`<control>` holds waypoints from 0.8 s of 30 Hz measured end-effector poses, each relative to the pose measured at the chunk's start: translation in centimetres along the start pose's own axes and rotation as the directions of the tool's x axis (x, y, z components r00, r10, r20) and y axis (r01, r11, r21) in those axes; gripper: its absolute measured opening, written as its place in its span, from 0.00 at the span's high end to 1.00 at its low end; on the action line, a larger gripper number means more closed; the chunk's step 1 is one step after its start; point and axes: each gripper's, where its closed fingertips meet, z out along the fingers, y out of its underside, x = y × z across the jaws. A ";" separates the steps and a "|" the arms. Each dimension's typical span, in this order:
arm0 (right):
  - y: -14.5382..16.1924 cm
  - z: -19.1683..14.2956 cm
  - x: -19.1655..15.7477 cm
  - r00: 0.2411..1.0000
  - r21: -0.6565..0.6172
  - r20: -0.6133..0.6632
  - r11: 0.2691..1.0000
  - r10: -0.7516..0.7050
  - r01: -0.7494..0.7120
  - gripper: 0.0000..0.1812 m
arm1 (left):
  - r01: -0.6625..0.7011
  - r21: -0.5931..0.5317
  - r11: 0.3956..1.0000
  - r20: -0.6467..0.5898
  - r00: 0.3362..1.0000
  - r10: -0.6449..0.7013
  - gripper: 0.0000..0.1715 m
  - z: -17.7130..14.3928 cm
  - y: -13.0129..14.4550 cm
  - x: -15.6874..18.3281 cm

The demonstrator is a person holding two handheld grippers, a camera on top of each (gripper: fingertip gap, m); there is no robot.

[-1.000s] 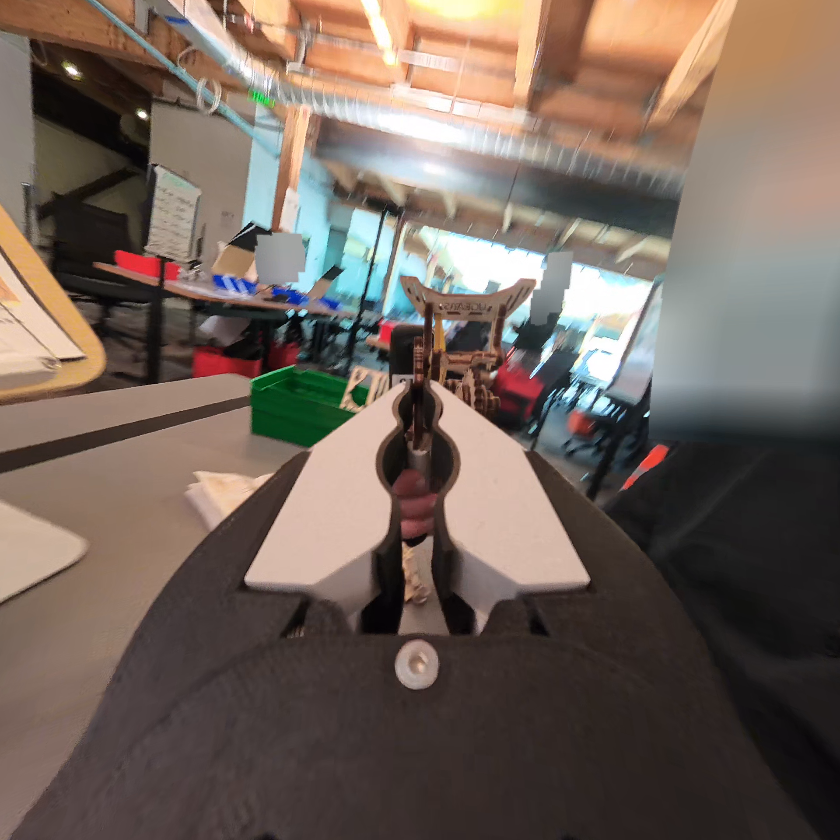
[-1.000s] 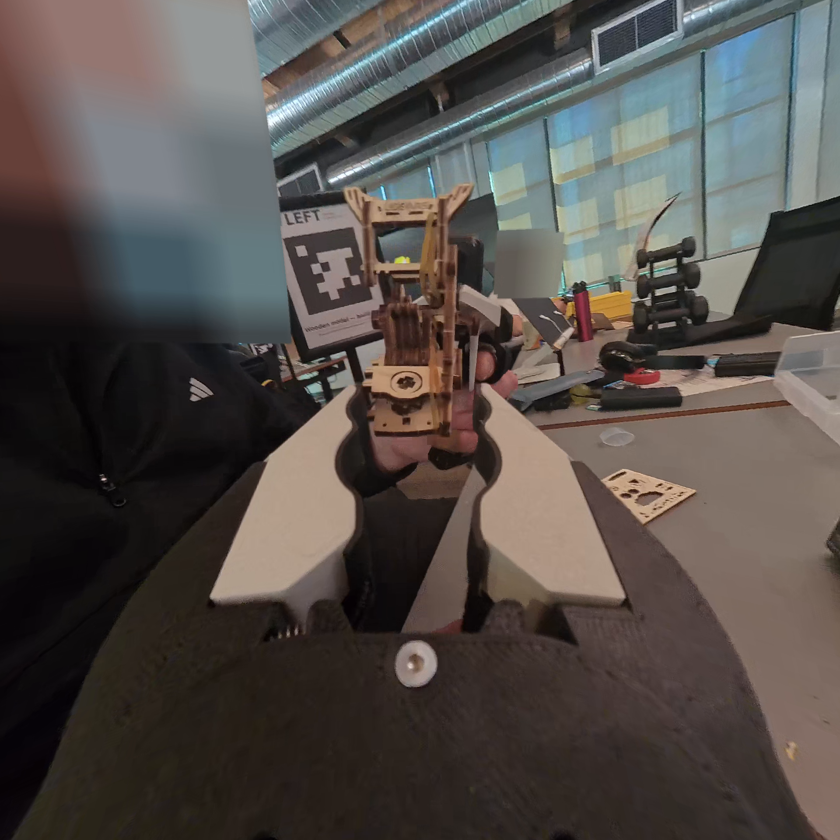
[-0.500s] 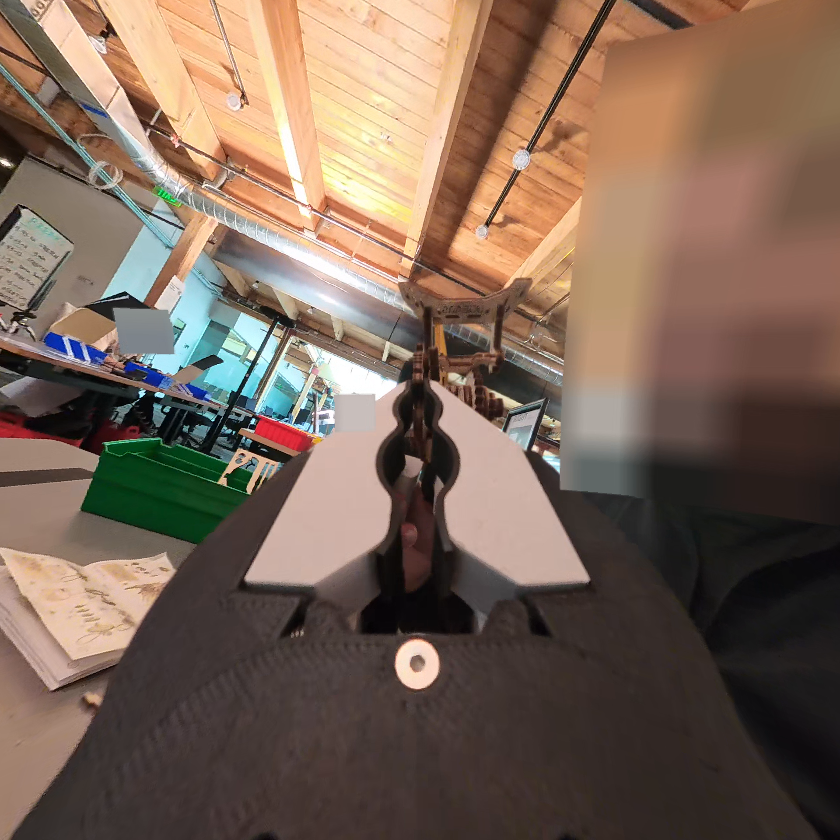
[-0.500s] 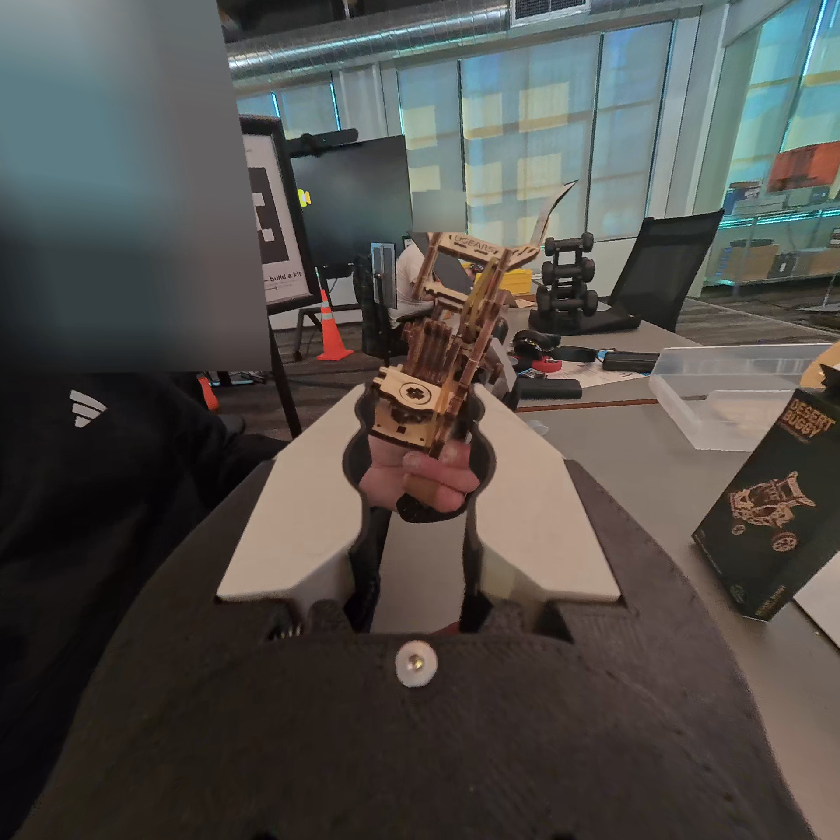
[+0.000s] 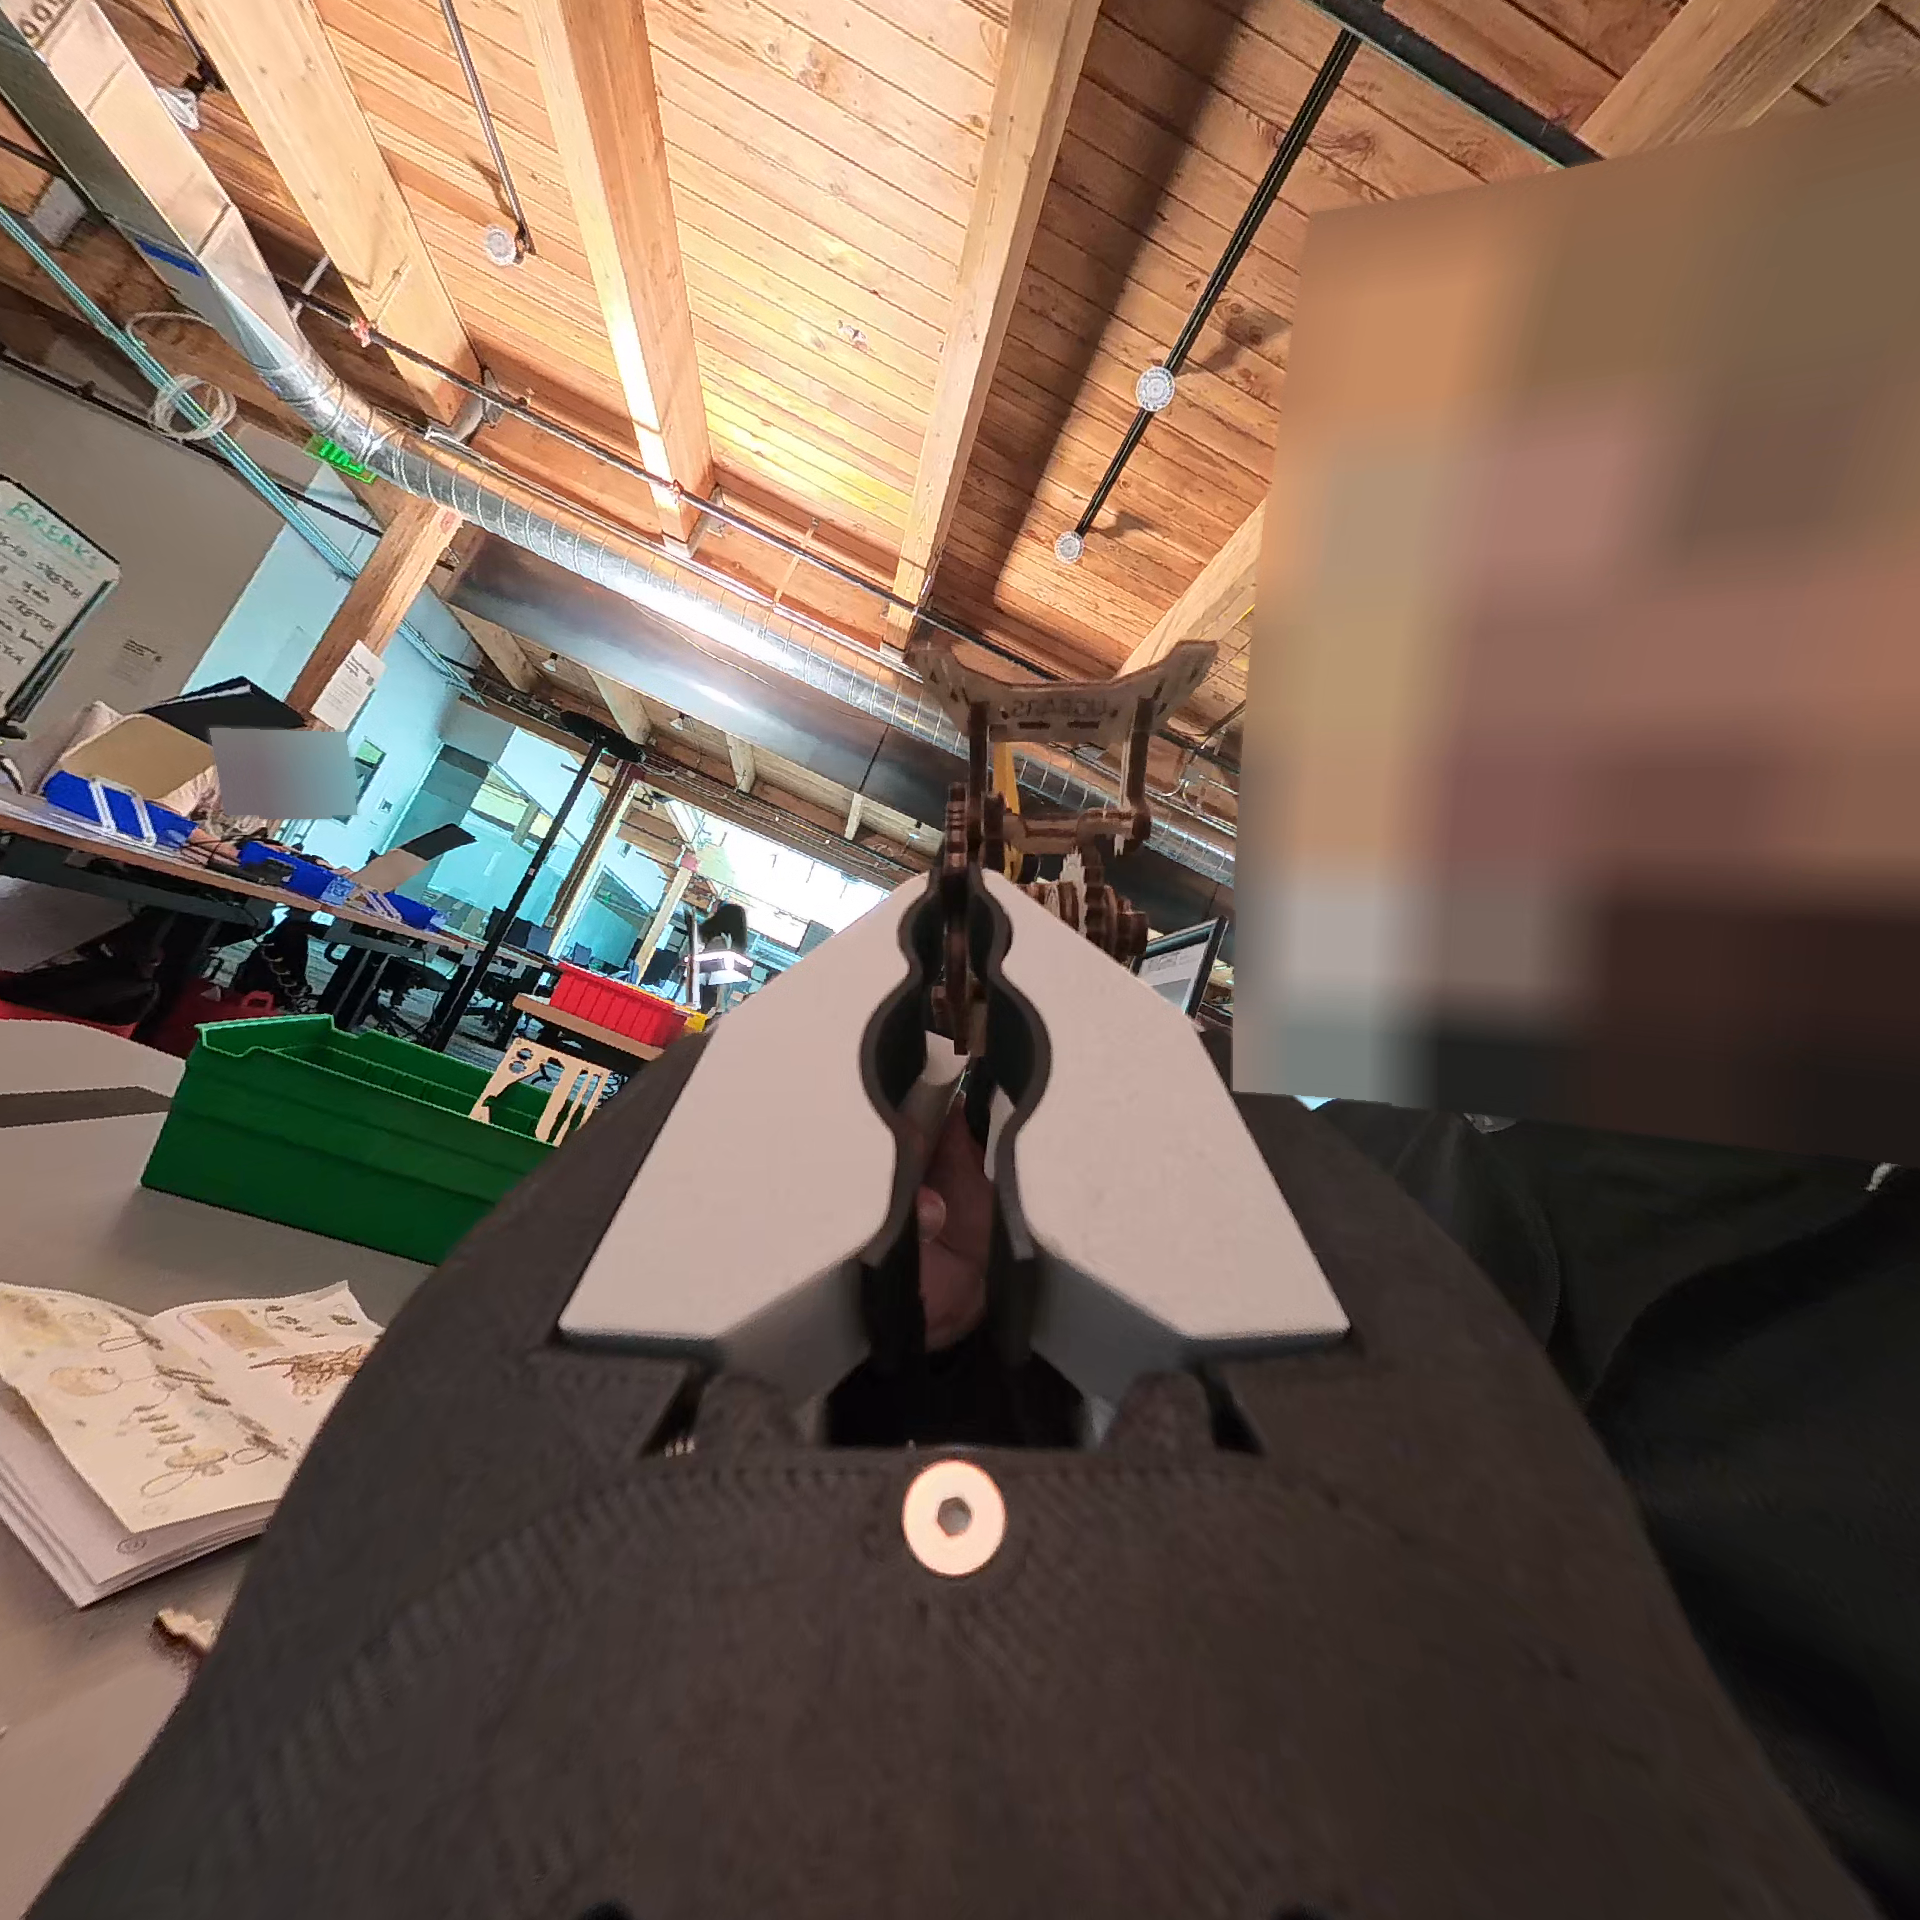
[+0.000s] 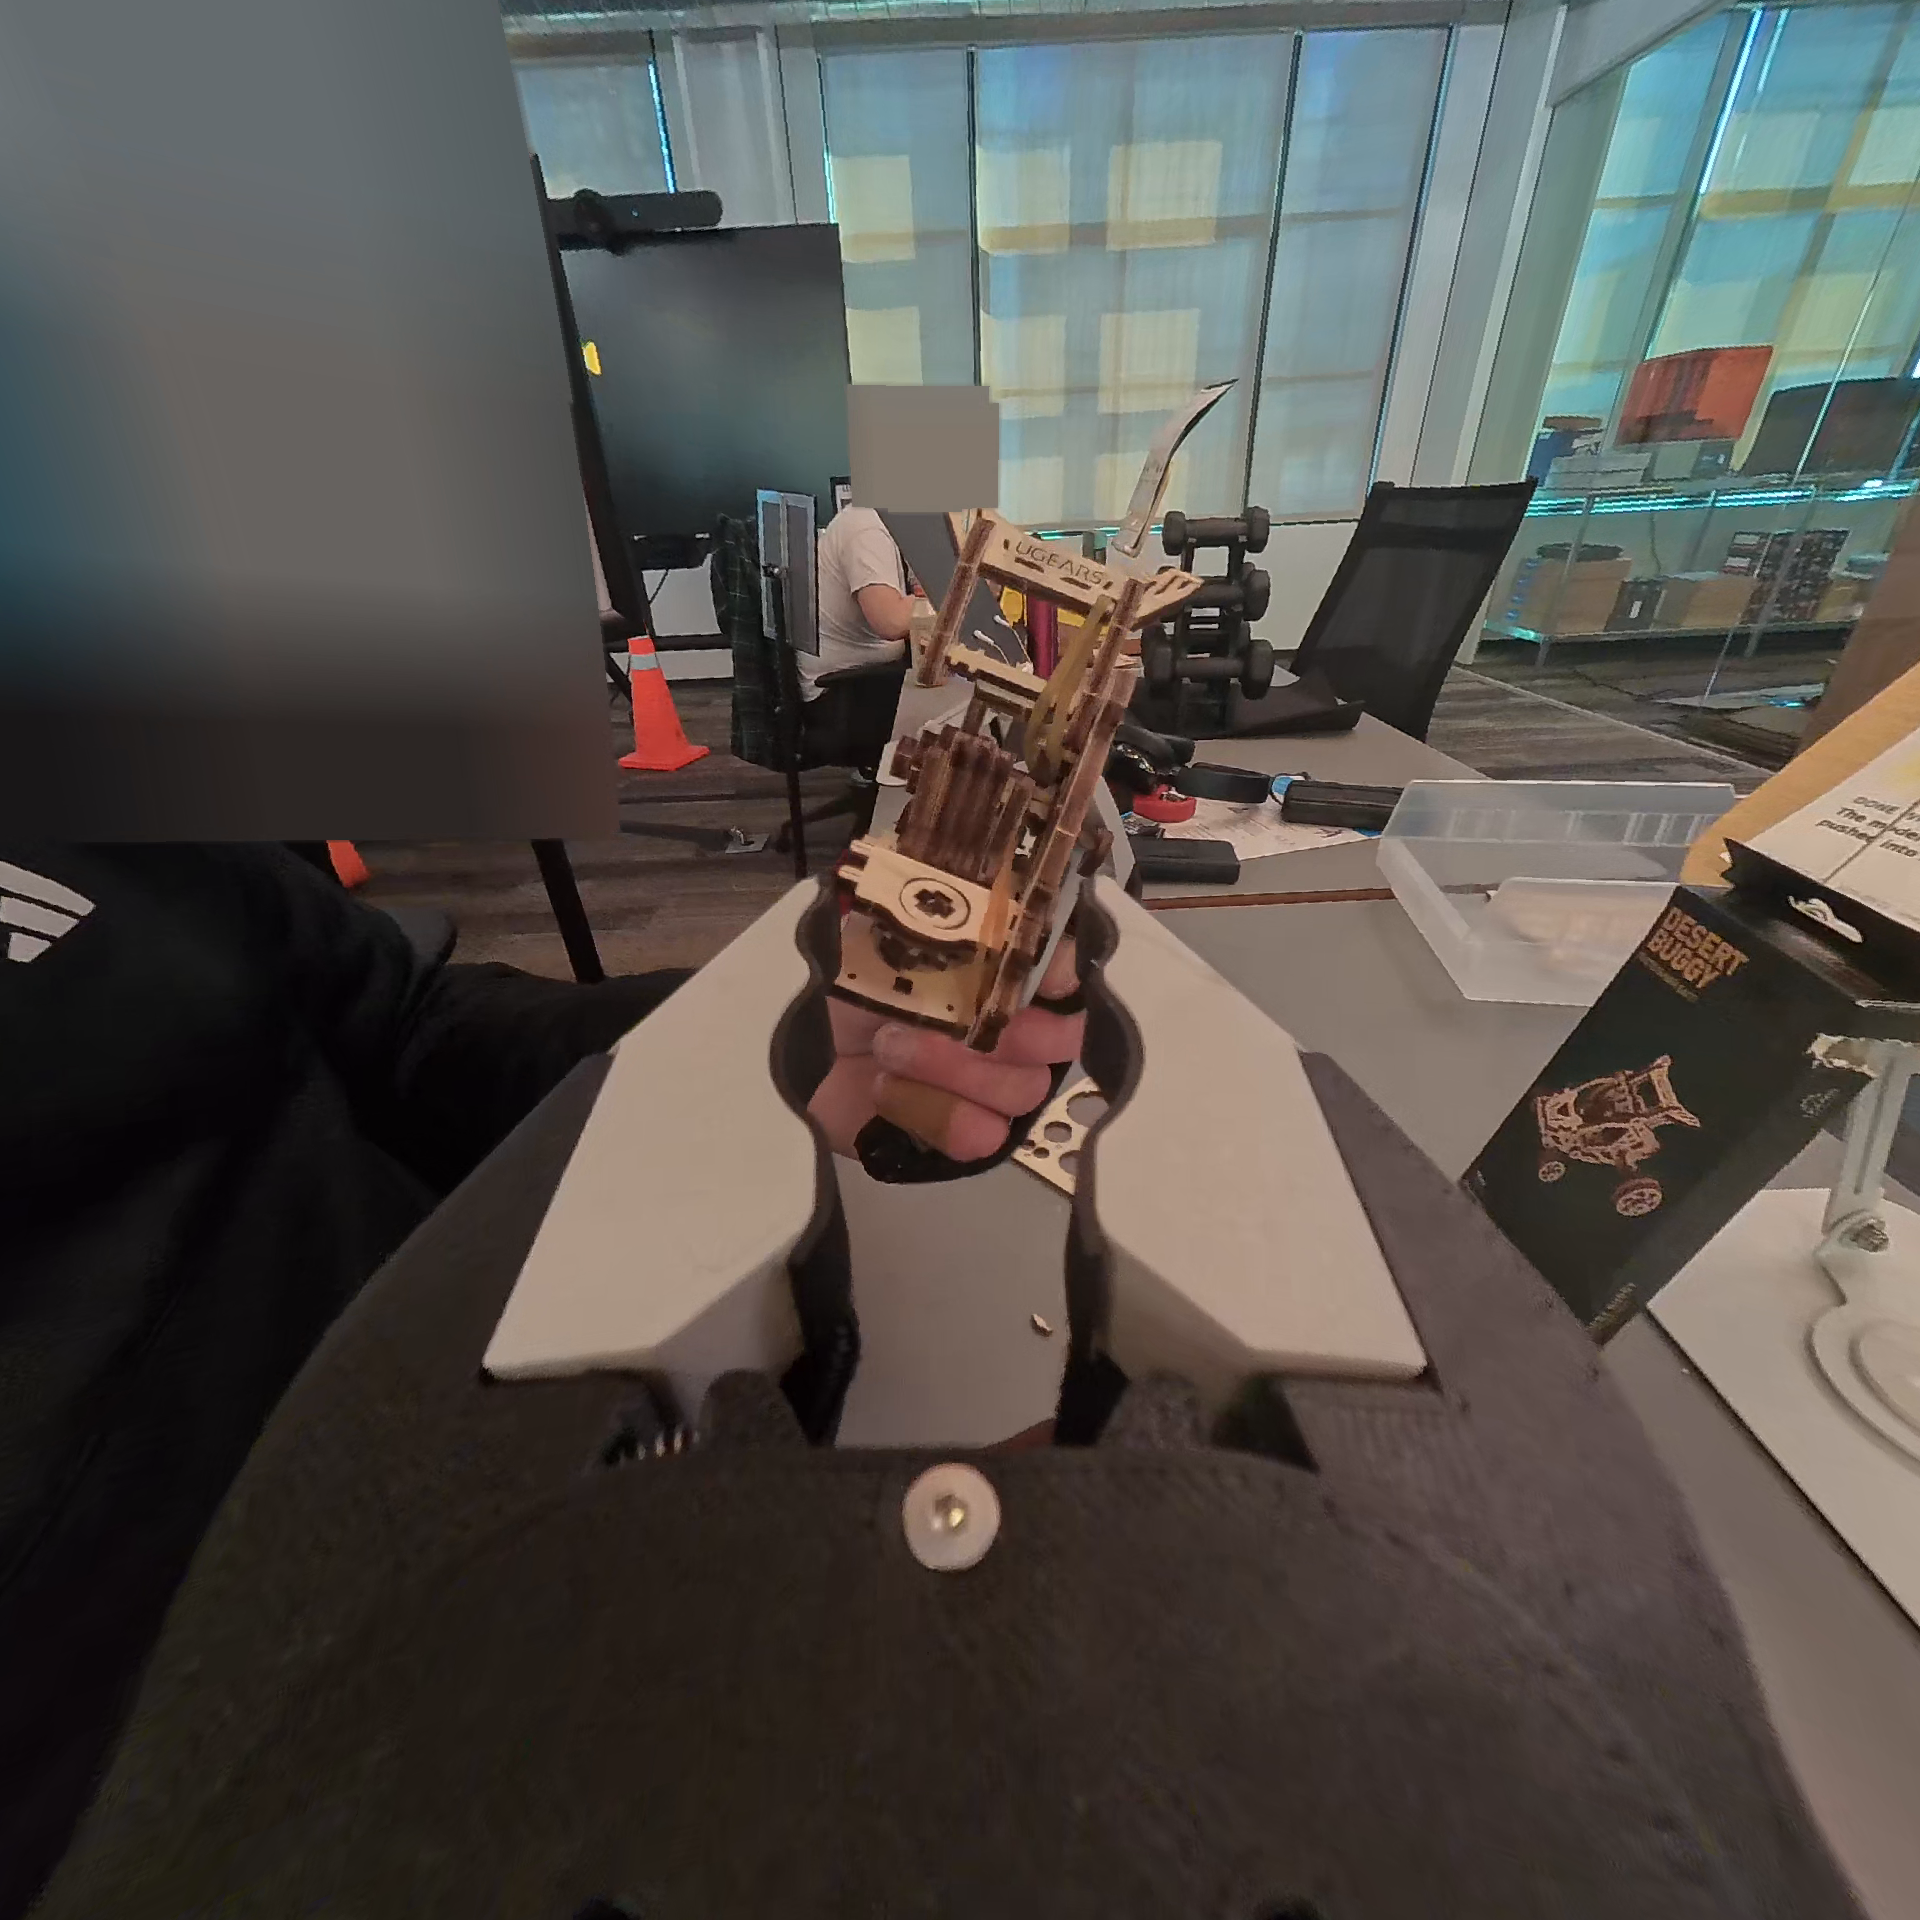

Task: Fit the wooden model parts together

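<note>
The wooden model, a pale laser-cut frame with dark gears, is held up in the air between both grippers. My right gripper is shut on its lower block, with the frame rising beyond the fingertips and leaning right. My left gripper is shut on a thin edge plate of the wooden model, whose gears and top bar stand above the fingertips. A hand shows behind the model in the right wrist view.
A person in a dark jacket is close by. On the grey table stand a green bin, an open booklet, a black kit box, a clear plastic case and a punched wooden sheet. My hands' fingertips stand some 5 cm from each other.
Both grippers have turned together with the model still held. The left view has tipped up toward the ceiling; the right view has swung right, and the model now leans right.
</note>
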 end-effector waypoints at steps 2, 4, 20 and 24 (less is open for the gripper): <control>0.1 -0.2 0.3 1.000 -0.006 -0.017 1.000 -0.010 0.010 0.76 | -0.006 -0.002 1.000 0.002 1.000 0.006 0.99 -0.1 0.0 -0.1; 0.0 -0.8 0.6 0.999 -0.006 -0.037 1.000 -0.020 0.020 0.75 | -0.013 0.001 1.000 0.017 1.000 0.013 0.99 -0.4 -0.1 -0.4; 5.4 -8.8 4.5 0.939 -0.263 -0.331 0.965 -0.092 0.002 0.70 | -0.019 -0.110 0.994 0.306 0.951 0.052 1.00 -3.3 2.2 -6.4; 8.4 -11.7 4.9 0.896 -0.397 -0.411 0.918 -0.164 -0.014 0.69 | -0.012 -0.152 0.988 0.343 0.937 0.064 1.00 -3.7 4.1 -8.0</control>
